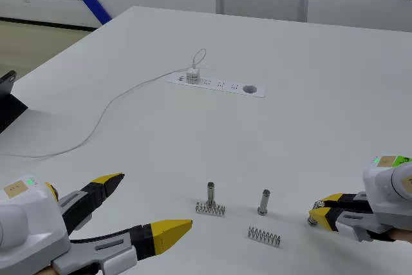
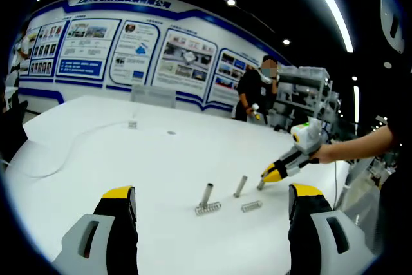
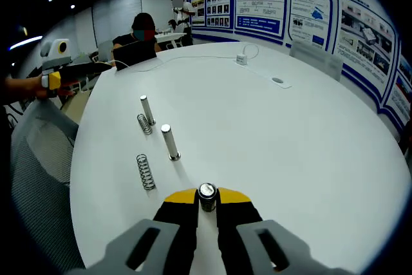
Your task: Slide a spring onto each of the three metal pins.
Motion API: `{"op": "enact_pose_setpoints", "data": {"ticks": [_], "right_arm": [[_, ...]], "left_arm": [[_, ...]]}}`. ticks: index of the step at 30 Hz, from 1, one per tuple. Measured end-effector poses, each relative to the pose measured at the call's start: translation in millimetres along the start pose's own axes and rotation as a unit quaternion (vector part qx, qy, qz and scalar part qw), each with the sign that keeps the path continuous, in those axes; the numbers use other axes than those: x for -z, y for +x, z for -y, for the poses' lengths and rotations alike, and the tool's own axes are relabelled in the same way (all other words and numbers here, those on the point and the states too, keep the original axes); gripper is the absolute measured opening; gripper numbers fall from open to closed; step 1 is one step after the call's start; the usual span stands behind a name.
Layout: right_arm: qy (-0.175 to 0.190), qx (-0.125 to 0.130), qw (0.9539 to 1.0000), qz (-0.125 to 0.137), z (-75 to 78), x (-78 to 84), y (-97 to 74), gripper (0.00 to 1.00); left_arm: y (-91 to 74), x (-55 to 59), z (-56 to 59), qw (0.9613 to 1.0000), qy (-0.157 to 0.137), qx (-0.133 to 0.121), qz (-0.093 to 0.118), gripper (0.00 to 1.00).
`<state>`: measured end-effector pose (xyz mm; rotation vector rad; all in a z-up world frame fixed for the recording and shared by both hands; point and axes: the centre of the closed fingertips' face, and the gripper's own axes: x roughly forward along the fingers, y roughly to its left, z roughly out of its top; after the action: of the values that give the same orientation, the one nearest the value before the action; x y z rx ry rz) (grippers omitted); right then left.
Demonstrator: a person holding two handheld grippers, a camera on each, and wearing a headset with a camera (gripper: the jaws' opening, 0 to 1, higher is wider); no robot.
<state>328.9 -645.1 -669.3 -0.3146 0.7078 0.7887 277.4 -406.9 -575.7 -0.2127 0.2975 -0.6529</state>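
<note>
Right tongs (image 1: pixel 314 214) lying low over desk (image 1: pixel 309 127), clenching held pin (image 3: pixel 206 191) at very tips. Left tongs (image 1: pixel 153 202) hovering released, jaws gaping wide. Between tongs: first pin (image 1: pixel 210 192) standing, first spring (image 1: pixel 210 208) lying against its base; second pin (image 1: pixel 264 201) standing, second spring (image 1: pixel 264 236) lying loose nearby.

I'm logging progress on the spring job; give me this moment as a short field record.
left gripper: open, empty
right gripper: shut on held pin
first pin: upright on table, bare
second pin: upright, bare
first spring: lying beside first pin's base
second spring: lying loose near second pin
springs fitted: none visible
</note>
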Motion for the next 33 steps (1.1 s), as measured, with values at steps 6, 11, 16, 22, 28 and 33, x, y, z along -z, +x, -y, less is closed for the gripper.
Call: {"op": "enact_pose_setpoints", "data": {"ticks": [6, 11, 16, 22, 28, 33], "right_arm": [[-0.011, 0.001, 0.9999, -0.001, 0.1, 0.2, 0.1, 0.11], [-0.02, 0.003, 0.9998, -0.004, 0.4, 1.0, -0.5, 0.11], [-0.017, 0.007, 0.9998, -0.004, 1.9, 1.5, -2.0, 0.12], [-0.008, 0.007, 0.9999, 0.002, 3.4, -0.7, -8.8, 0.16], [-0.014, 0.011, 0.9996, 0.023, 0.7, -13.1, -20.6, 0.18], [-0.039, 0.009, 0.9967, 0.071, -9.9, -39.8, -30.7, 0.21]], "left_arm": [[0.0, 1.1, -0.2, 1.0, 0.0, 0.0, -0.002, 1.0], [-0.4, -0.6, 0.4, 1.0, -0.004, 0.003, 0.003, 1.0], [-0.9, -1.9, -0.8, 1.0, -0.005, 0.0, 0.005, 1.0], [-0.8, -1.2, 1.1, 1.0, -0.008, 0.0, 0.003, 1.0], [-0.5, -1.1, 2.3, 1.0, -0.007, 0.001, 0.002, 1.0], [-0.3, 0.0, 2.4, 1.0, -0.006, 0.001, -0.001, 1.0]]}}
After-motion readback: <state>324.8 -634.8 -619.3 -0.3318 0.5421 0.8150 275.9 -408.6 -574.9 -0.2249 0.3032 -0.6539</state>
